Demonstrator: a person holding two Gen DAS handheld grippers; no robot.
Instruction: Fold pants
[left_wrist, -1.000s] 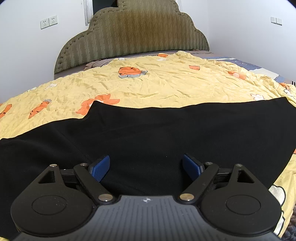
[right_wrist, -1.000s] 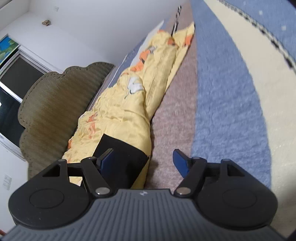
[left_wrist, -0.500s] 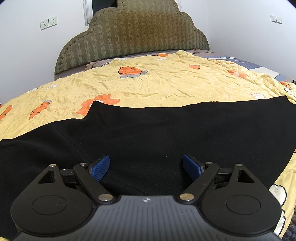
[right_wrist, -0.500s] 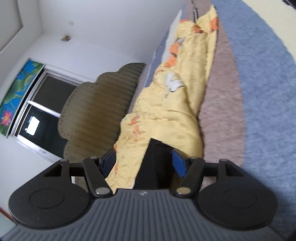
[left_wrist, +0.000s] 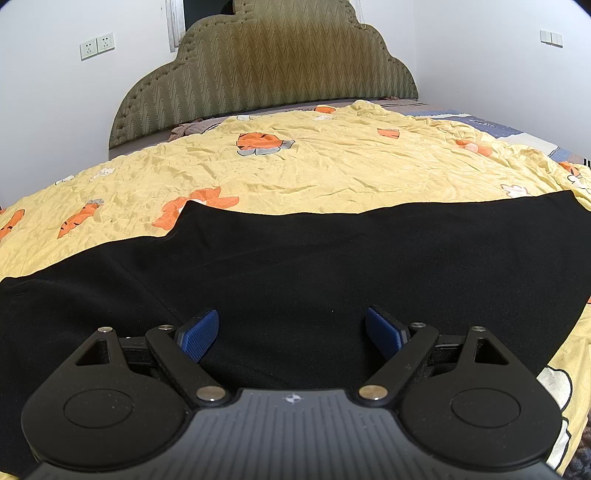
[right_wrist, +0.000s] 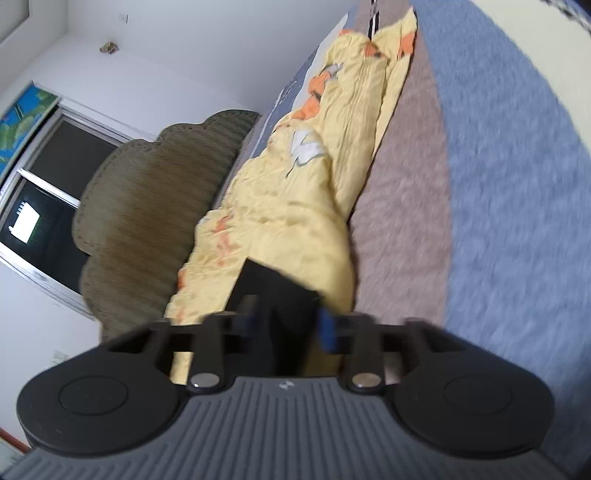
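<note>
Black pants (left_wrist: 332, 266) run off frame left; left gripper (left_wrist: 291, 328) gapes empty; blurred right gripper (right_wrist: 288, 325), just closing, pinches their end.

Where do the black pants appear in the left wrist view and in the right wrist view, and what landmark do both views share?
Left wrist view: the black pants lie flat across the lower middle, edge to edge, on the yellow blanket.
Right wrist view: only one end of the pants shows, low centre, between the closing fingers of the right gripper.
Shared landmark: the olive scalloped headboard.
</note>
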